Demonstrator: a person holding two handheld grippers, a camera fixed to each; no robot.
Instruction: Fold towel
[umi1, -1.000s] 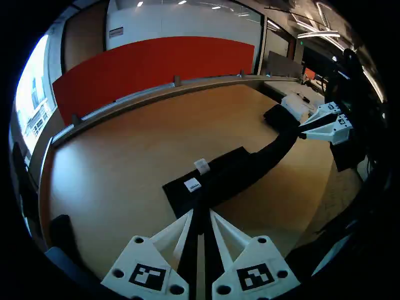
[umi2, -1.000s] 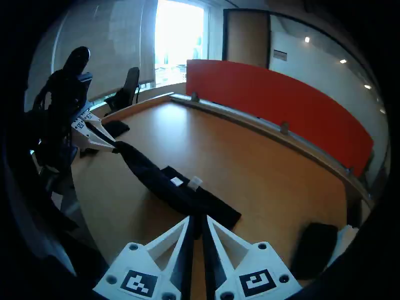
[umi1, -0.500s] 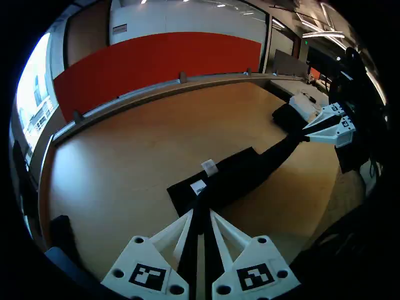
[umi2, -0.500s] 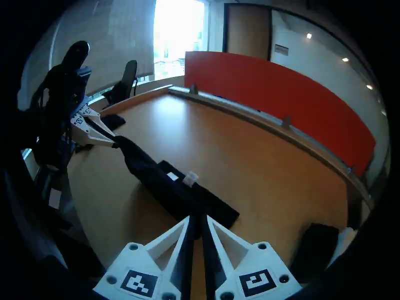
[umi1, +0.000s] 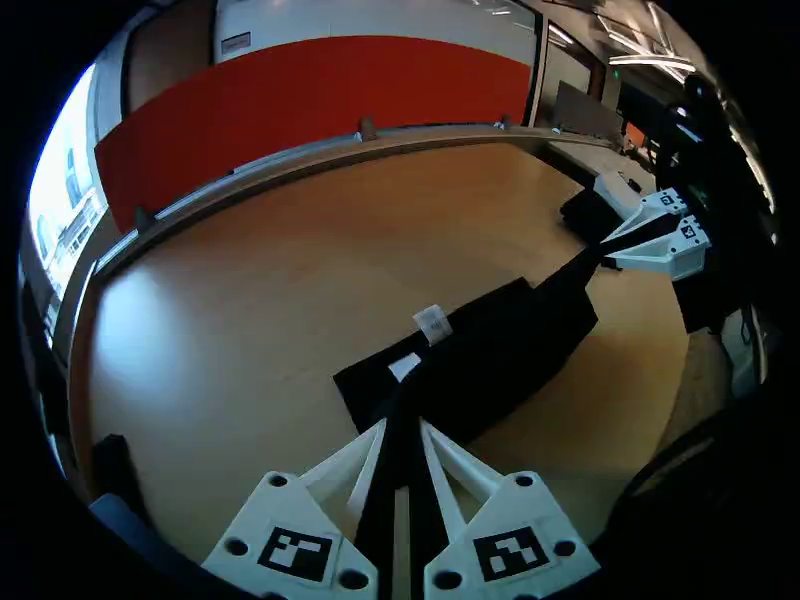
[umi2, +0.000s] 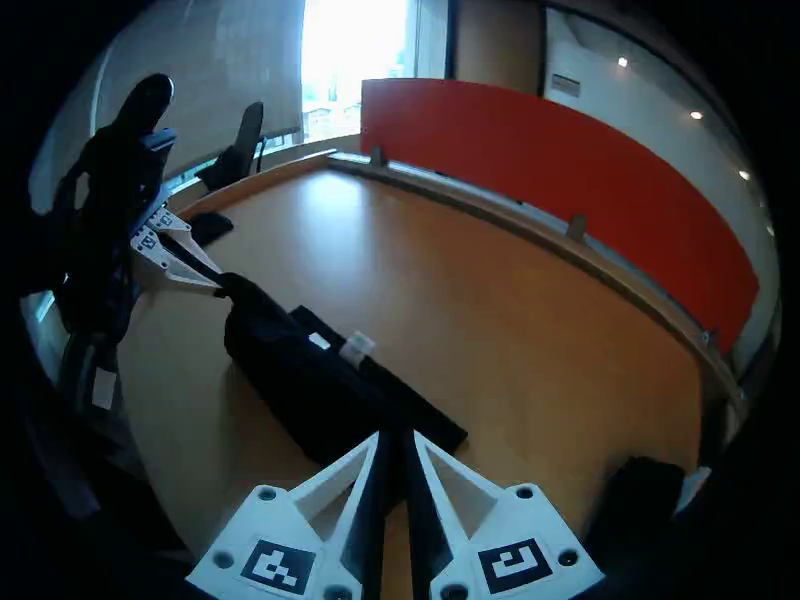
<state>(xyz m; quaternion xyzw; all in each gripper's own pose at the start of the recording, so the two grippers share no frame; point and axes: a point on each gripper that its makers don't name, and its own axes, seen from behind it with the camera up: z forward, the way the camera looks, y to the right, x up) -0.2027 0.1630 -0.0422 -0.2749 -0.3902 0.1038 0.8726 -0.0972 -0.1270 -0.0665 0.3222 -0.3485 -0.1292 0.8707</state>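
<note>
A black towel with a white tag hangs stretched between my two grippers above the wooden table. My left gripper is shut on one end of it, the cloth pinched between its white fingers. At the far right of the left gripper view, the right gripper pinches the other end. In the right gripper view, the towel sags wide from my right gripper, shut on it, across to the left gripper held by a person at the left.
A red partition runs along the table's far edge. A dark object lies on the table at lower right in the right gripper view. An office chair stands by the bright window. Another dark item lies beyond the right gripper.
Both grippers have lifted and come closer together. The towel, first pulled into a narrow taut band, now hangs wider and slacker between them.
</note>
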